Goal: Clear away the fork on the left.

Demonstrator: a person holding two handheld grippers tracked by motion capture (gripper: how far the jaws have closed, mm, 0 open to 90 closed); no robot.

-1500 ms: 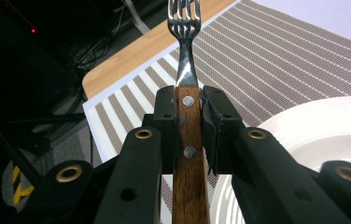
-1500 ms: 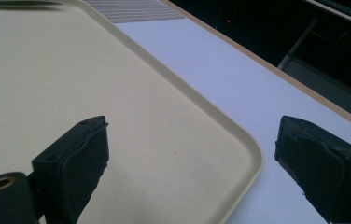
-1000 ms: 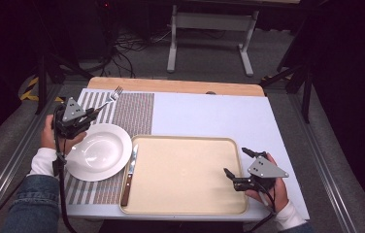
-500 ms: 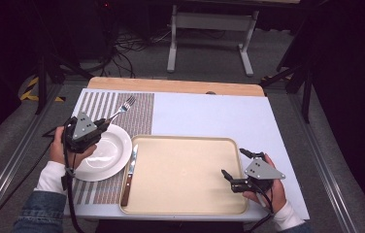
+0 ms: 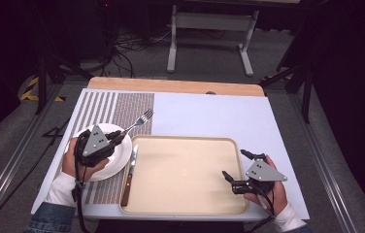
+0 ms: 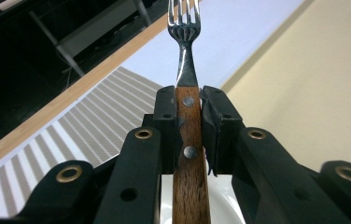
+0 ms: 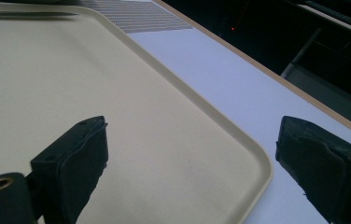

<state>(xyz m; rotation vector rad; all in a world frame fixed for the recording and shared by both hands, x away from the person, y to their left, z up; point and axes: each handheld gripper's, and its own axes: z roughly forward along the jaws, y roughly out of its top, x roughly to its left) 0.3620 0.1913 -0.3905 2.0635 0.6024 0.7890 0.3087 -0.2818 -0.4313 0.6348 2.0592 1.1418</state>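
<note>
My left gripper (image 5: 120, 136) is shut on the wooden handle of a fork (image 5: 141, 119), tines pointing away to the right. It hovers over a white plate (image 5: 116, 159) on the striped placemat. In the left gripper view the pads (image 6: 166, 112) clamp the fork (image 6: 186, 79) with the plate (image 6: 222, 205) below. My right gripper (image 5: 234, 163) stands open over the right rim of the beige tray (image 5: 185, 174), nothing between its jaws. The right gripper view has that gripper (image 7: 190, 140) straddling the tray (image 7: 94, 84) rim.
A knife (image 5: 130, 172) with a wooden handle lies along the tray's left rim, beside the plate. The striped placemat (image 5: 122, 104) covers the table's left part, the white tabletop (image 5: 209, 114) lies behind the tray. A wooden strip (image 5: 171, 86) edges the far side.
My left gripper has carried the fork rightward and nearer, from the placemat's left edge to above the plate. The right gripper has stayed put.
</note>
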